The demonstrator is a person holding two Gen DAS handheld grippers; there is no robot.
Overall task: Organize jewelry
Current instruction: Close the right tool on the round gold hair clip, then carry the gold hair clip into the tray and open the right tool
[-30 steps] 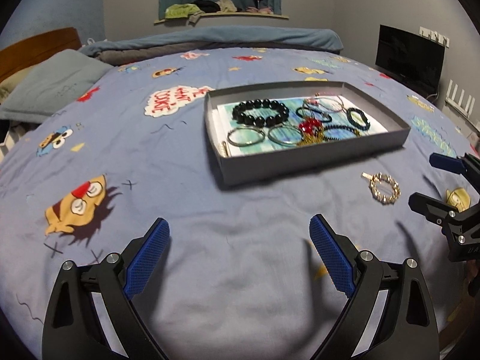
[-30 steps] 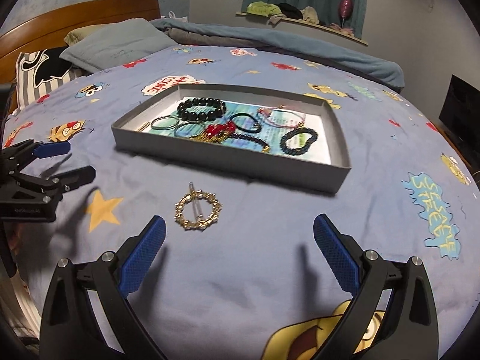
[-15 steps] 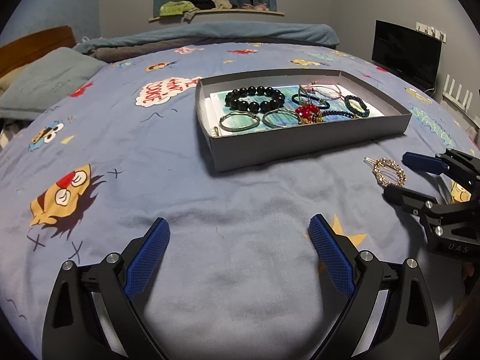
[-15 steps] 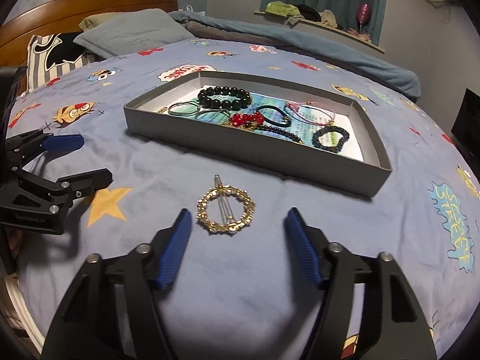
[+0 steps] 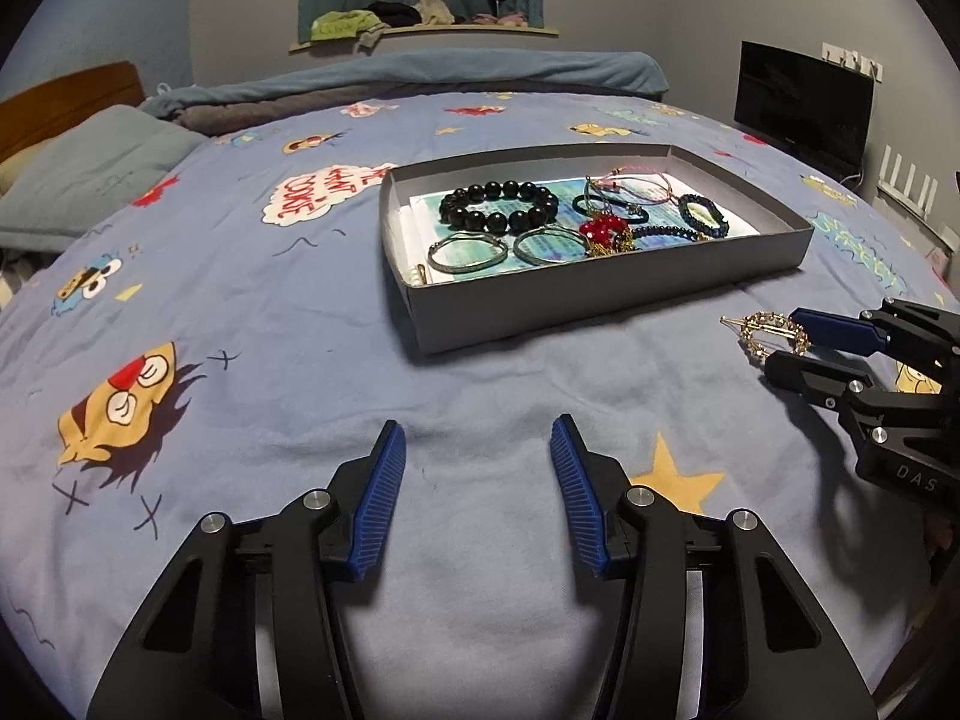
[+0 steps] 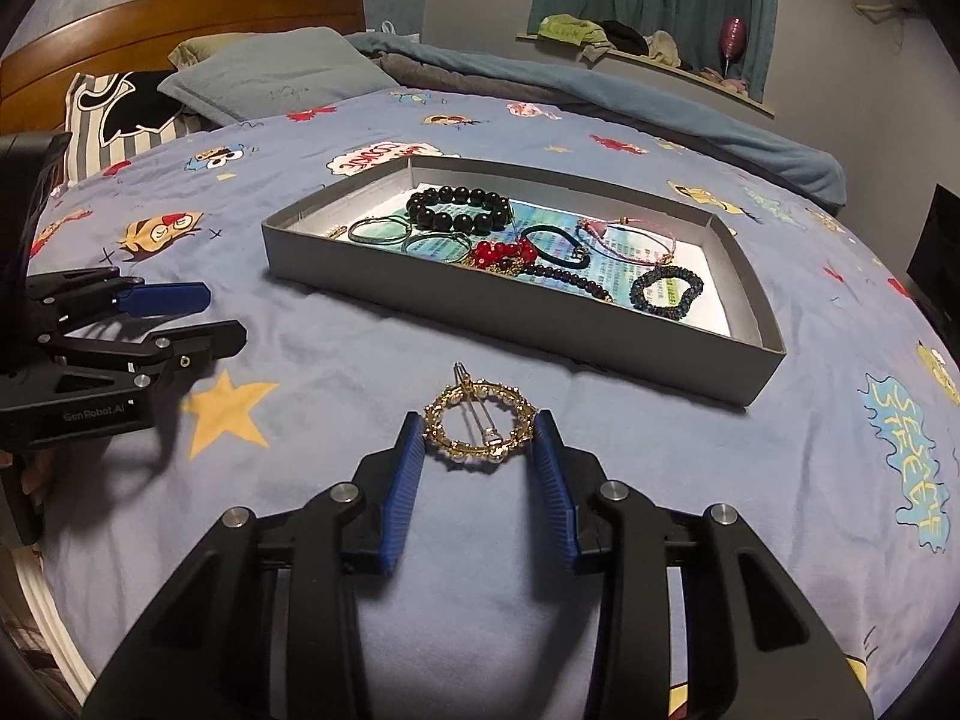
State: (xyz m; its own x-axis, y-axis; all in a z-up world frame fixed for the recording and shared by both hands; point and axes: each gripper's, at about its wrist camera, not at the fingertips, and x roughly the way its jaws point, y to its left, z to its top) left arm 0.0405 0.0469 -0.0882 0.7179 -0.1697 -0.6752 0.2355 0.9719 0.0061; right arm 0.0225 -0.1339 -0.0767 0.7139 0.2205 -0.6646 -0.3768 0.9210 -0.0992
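A gold ring-shaped hair clip (image 6: pixel 477 457) lies on the blue cartoon bedsheet in front of a grey tray (image 6: pixel 480 324). My right gripper (image 6: pixel 477 417) straddles the clip; its jaws are closing, with the blue pads right at the clip's rim on either side. In the left wrist view the clip (image 5: pixel 759 330) sits between the right gripper (image 5: pixel 783 337) fingers, right of the tray (image 5: pixel 600 300). My left gripper (image 5: pixel 477 432) hovers over bare sheet, jaws closing with nothing between them. In the tray lie a black bead bracelet (image 5: pixel 498 207), red beads (image 5: pixel 603 228) and several other bracelets.
A grey pillow (image 6: pixel 270 75) and a wooden headboard (image 6: pixel 180 18) lie at the far left. A rolled blue blanket (image 5: pixel 450 69) runs along the bed's far edge. A dark screen (image 5: pixel 804 102) stands at the right. The left gripper (image 6: pixel 222 317) rests to the clip's left.
The right gripper moved forward onto the gold clip and its jaws narrowed around it. The left gripper's jaws narrowed from wide to about half, with nothing between them.
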